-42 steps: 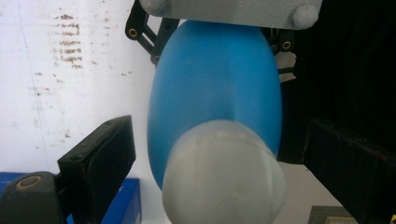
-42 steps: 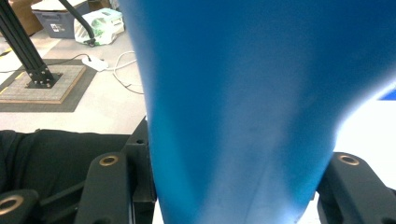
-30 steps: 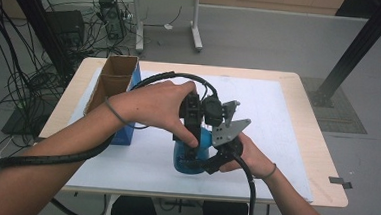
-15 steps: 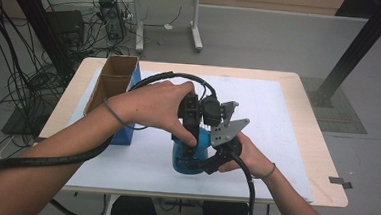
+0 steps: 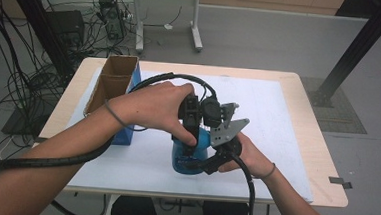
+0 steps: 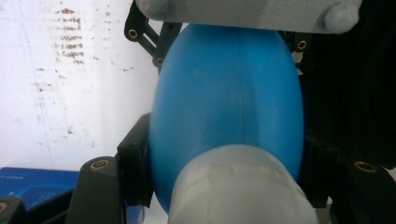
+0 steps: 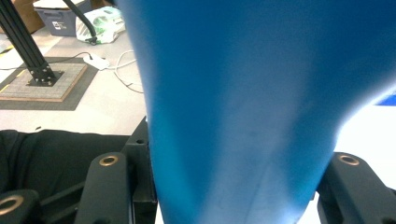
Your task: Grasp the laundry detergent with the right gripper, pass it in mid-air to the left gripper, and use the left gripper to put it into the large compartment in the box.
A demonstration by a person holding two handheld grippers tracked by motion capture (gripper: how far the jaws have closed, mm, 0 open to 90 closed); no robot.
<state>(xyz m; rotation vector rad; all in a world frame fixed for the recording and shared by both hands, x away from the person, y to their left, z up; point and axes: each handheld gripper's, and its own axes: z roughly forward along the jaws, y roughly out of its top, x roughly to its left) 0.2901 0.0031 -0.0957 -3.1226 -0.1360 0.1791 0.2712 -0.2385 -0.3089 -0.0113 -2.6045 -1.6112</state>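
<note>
A blue rubber bulb [image 5: 189, 155] with a pale translucent neck [image 6: 236, 186] stands on the white mat [image 5: 287, 123], just right of the open cardboard box [image 5: 111, 82]. The left gripper [image 5: 191, 132] comes down on it from above; its jaws have just been closing and now press the bulb's sides. The right gripper [image 5: 210, 164] clamps the bulb low down from the near right side, jaws tight against it.

Left gripper [image 6: 224, 186] jaws have just been closing, now clamped on the blue bottle [image 6: 229, 102] at 6 o'clock.
</note>
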